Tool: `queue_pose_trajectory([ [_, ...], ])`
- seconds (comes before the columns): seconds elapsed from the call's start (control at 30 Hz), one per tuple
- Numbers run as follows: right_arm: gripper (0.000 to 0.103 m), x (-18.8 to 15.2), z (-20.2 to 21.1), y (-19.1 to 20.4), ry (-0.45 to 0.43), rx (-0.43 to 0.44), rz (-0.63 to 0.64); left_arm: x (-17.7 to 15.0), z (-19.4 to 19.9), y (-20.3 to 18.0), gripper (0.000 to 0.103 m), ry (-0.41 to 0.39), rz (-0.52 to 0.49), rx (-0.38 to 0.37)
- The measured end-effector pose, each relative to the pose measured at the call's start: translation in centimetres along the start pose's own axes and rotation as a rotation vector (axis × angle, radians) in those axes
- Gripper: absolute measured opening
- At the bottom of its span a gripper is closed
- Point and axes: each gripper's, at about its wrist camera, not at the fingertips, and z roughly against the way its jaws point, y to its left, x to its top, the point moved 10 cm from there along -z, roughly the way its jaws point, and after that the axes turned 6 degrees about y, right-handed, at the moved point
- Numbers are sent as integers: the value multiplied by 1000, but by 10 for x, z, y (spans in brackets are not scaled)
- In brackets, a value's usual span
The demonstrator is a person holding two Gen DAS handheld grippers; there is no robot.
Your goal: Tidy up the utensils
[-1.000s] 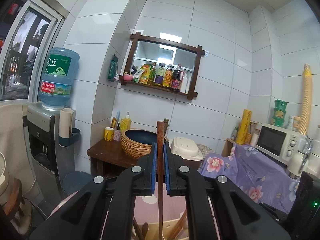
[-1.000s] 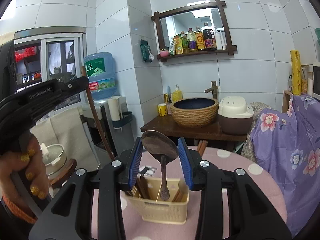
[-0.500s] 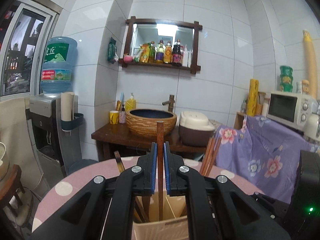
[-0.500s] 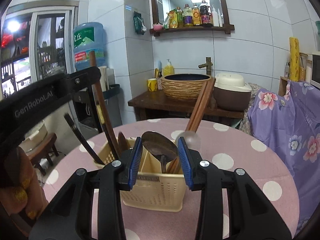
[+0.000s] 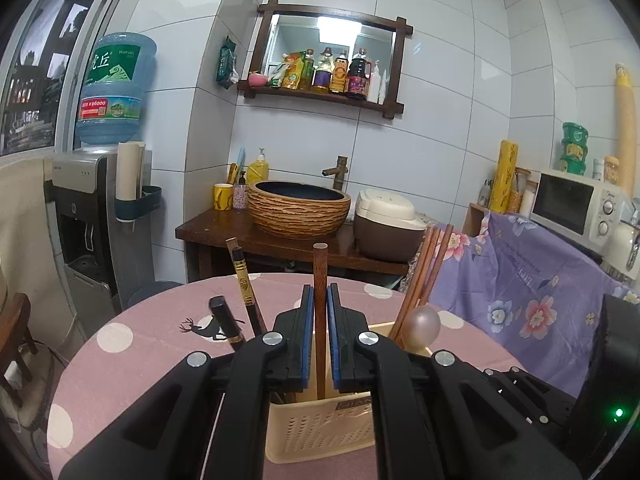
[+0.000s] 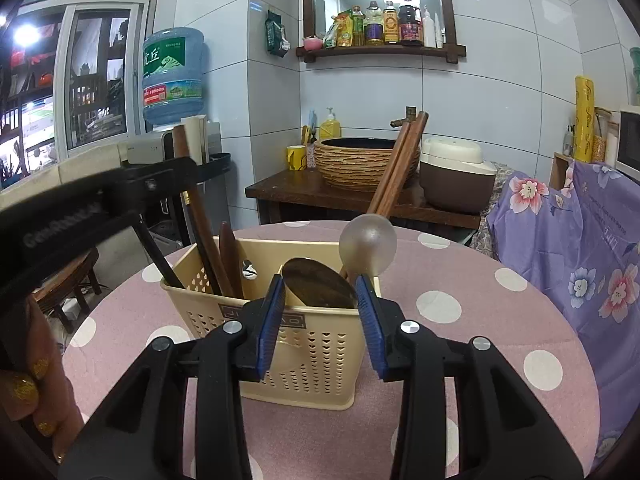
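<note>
Gripping wooden stick (image 5: 320, 280), left fingers (image 5: 307, 336) hide its base; right fingers (image 6: 272, 316) opening around spoon (image 6: 318, 285)

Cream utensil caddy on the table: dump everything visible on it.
The cream utensil caddy is a rectangular plastic basket with perforated walls, a small dark label on its front and inner dividers. It stands upright on the pink dotted tablecloth. Inside are dark chopsticks, reddish chopsticks leaning right, a clear round spoon and a dark spoon between the opening pads of the right claw. The left claw holds a wooden stick upright over it.
</note>
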Motion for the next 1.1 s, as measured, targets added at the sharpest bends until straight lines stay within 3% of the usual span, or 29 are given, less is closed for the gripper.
queue_pose_trajectory([
  [0.07,54,-1,9,-3,-18,6,-10,-3,10,3,9,6,12,-11],
  [0.13,59,-3,20,-3,-39,14,-14,-9,24,5,23,4,30,-29],
  [0.2,69,-7,35,-5,-59,9,-15,-15,46,5,55,-28,35,-59],
  [0.37,82,-33,72,-19,-53,-45,-23,-45,95,13,79,-89,-22,-23],
  [0.5,91,-63,106,-39,-54,-107,-29,-80,121,40,97,-94,1,37],
  [0.63,95,-102,133,-56,-47,-144,-95,-115,140,68,97,-56,45,114],
  [0.73,95,-133,143,-55,-21,-153,-118,-138,152,71,98,-29,78,97],
  [0.97,95,-188,179,-18,-34,-142,-85,-191,178,61,98,23,56,104],
  [1.1,97,-198,210,10,-86,-106,-43,-203,200,64,98,12,82,100],
])
